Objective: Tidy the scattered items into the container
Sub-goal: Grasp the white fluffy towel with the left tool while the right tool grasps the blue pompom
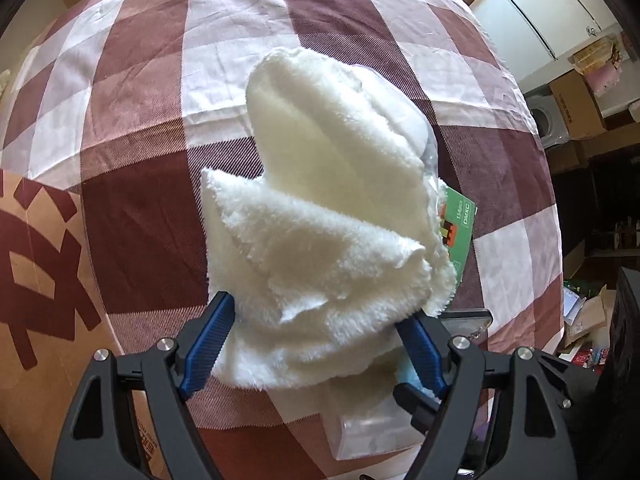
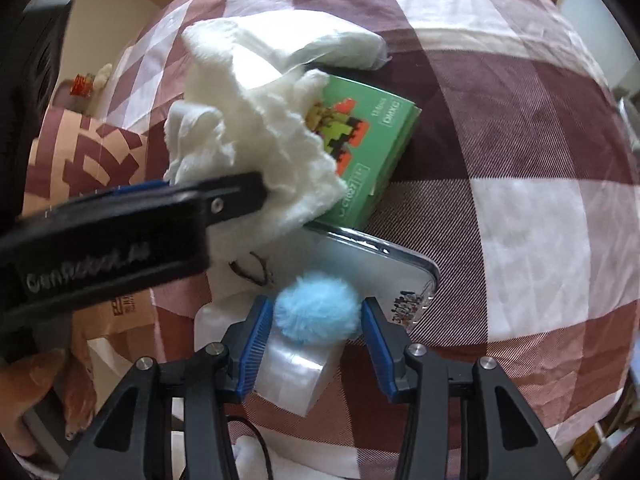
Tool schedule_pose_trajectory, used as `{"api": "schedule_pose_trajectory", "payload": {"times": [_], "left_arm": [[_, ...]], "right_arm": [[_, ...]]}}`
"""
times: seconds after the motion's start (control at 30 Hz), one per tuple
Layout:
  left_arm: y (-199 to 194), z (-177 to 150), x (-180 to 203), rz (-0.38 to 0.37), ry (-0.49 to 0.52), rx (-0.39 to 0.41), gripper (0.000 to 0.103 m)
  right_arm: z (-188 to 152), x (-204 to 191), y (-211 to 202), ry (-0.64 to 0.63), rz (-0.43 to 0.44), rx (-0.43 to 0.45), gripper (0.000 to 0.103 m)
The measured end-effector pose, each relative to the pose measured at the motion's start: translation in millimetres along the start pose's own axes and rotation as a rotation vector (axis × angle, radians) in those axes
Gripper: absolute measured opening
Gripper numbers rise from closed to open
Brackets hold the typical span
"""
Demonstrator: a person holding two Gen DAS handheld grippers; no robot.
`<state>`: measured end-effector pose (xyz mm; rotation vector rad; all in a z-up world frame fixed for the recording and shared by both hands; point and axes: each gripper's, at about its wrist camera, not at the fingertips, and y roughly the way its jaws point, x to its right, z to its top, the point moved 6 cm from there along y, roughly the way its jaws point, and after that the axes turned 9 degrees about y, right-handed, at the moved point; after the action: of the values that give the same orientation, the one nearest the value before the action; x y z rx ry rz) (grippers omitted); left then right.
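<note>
My left tongs (image 1: 316,344) pinch the white fluffy cloth (image 1: 320,208), lifted over the bed (image 1: 140,128); my right tongs (image 2: 316,340) straddle a blue pompom (image 2: 316,312), contact unclear. The green box (image 2: 372,140), phone case (image 2: 384,276) and pompom remain out; the cardboard box (image 1: 36,256) waits nearby.

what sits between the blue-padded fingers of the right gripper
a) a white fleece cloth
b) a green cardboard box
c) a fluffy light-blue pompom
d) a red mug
c) In the right wrist view, the fluffy light-blue pompom sits between the blue pads of the right gripper. The white fleece cloth is in the left gripper, and the green cardboard box lies on the checked bedspread farther off.
</note>
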<state>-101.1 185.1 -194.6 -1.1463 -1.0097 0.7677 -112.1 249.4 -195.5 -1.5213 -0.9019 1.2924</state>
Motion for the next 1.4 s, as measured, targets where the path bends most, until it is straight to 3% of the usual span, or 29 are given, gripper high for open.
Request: {"api": "schedule_pose_trajectory", "payload": {"times": [0.1,0.17,0.37,0.53,0.83,1.0,1.03,1.1,1.17,1.27,1.4], "left_arm": [[0.8,2.0,1.5,0.001,0.014,0.007,0.078],[-0.1,3.0,4.4,-0.012,0.023,0.013,0.067],[-8.1,3.0,13.2,-0.026,0.063,0.012,0.042],[-35.5,1.5,10.5,-0.047,0.054,0.071,0.027],[-86.4,-0.9,12.4,-0.054,0.067,0.168,0.023],[-70.7,2.4,13.9,-0.040,0.091,0.133,0.024],[-61.7,1.9,12.8,-0.031,0.081,0.121,0.024],[-42.9,2.2,10.8,-0.014,0.076,0.084,0.035],[-26.0,2.8,7.5,0.044,0.073,0.041,0.071],[-13.2,3.5,7.7,0.108,0.093,0.037,0.083],[2.8,4.5,5.1,0.075,0.066,0.030,0.096]], "right_arm": [[-2.0,-1.1,0.8,0.002,-0.008,0.004,0.044],[-3.0,-0.2,0.2,0.004,-0.016,0.006,0.031],[-4.9,4.2,-13.3,0.047,0.015,0.027,0.030],[-4.6,6.0,-38.5,0.071,0.047,0.072,0.030],[1.7,10.7,-71.3,0.077,0.065,0.123,0.030],[0.8,13.8,-78.0,0.079,0.065,0.131,0.030],[-0.5,15.0,-79.2,0.079,0.065,0.131,0.030],[-2.3,14.3,-80.0,0.078,0.066,0.130,0.030],[-4.7,13.8,-80.3,0.075,0.065,0.129,0.030],[-6.8,14.7,-76.7,0.080,0.062,0.121,0.030],[-8.5,17.6,-73.2,0.089,0.062,0.110,0.030]]}}
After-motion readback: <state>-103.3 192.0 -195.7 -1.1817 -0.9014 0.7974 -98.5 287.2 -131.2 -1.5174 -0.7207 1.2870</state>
